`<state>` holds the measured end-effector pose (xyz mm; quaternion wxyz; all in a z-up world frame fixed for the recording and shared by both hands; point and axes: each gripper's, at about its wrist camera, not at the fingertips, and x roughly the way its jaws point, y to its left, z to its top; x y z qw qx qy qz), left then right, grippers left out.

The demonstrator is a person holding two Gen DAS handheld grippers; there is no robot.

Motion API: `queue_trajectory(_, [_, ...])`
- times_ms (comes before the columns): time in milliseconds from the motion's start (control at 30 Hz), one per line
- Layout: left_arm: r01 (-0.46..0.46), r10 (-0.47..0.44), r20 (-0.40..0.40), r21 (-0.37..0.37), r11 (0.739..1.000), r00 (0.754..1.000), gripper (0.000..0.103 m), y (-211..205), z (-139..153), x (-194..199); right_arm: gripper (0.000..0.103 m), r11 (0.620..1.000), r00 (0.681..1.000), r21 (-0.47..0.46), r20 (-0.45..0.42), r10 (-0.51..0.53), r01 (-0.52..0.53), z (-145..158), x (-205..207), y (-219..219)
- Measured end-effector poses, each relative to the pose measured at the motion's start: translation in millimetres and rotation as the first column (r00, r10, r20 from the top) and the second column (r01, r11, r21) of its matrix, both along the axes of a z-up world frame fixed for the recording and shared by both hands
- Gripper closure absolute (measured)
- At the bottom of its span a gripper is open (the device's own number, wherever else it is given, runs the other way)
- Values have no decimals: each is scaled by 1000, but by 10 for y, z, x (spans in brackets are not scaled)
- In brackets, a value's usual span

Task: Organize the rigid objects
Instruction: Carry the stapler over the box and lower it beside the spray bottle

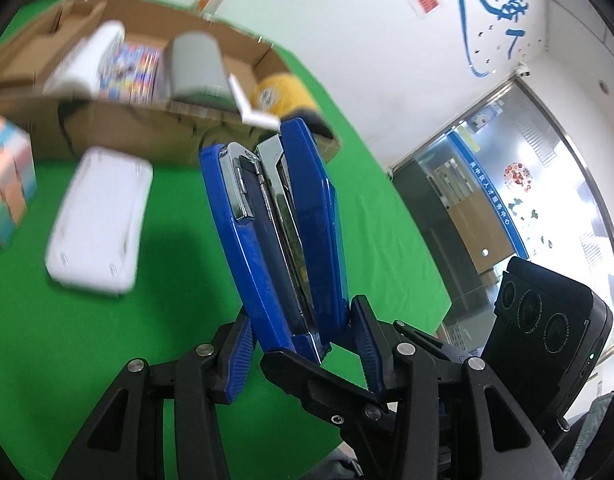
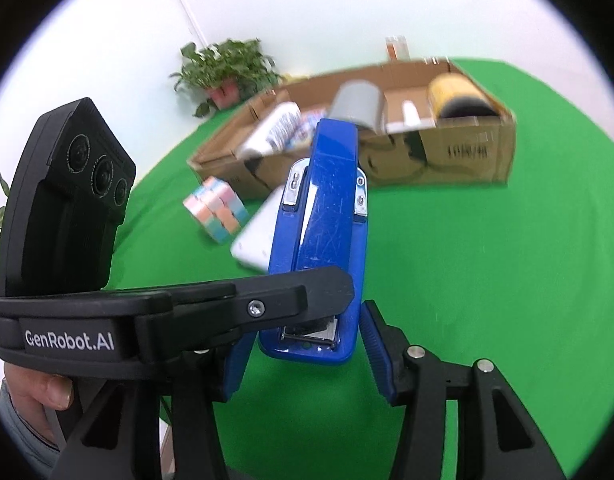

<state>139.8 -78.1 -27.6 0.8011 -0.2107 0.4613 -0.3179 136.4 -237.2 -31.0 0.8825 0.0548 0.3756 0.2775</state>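
Left gripper (image 1: 303, 316): pinching the stapler (image 1: 291, 208) at its rear end, one pad on the base, one on the top.
Right gripper (image 2: 307, 328): pads clamped on the stapler's two sides at the same end.
Stapler: one, blue, held up over the cloth (image 2: 487, 280), nose towards the box (image 2: 447, 156).
Hand (image 2: 39, 400): wrapped round the left gripper's handle.
Edges: box stands near the table's far edge; cloth edge curves off on the right in the left view.
Open room: bare cloth right of the stapler and before the box.
On the cloth: one cube (image 2: 217, 210), one white case (image 1: 99, 220), just beside each other.
In the box: one white roll (image 1: 87, 64), one grey cylinder (image 2: 359, 104), one yellow roll (image 2: 459, 92).
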Motion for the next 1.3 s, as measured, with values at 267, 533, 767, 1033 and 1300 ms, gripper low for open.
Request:
queue_trajectory(267, [-24, 23, 76, 11, 1000, 997, 60, 312, 404, 203, 53, 1000, 997, 8, 80, 19, -20, 303, 277, 204])
queue_trajectory(533, [-39, 37, 73, 30, 999, 997, 60, 561, 643, 804, 53, 999, 996, 4, 83, 40, -41, 473, 856, 453])
queue_trajectory(767, [-46, 45, 34, 31, 998, 998, 60, 774, 671, 1485, 53, 999, 998, -19, 45, 45, -44, 544, 1392, 703])
queue_trajectory(1033, [-58, 60, -52, 38, 998, 997, 64, 962, 430, 2091, 53, 996, 998, -85, -68, 18, -24, 439, 1878, 980])
queue_trajectory(1300, [-73, 78, -74, 73, 995, 994, 71, 1084, 346, 2355, 72, 995, 998, -95, -58, 24, -29, 423, 1933, 1091])
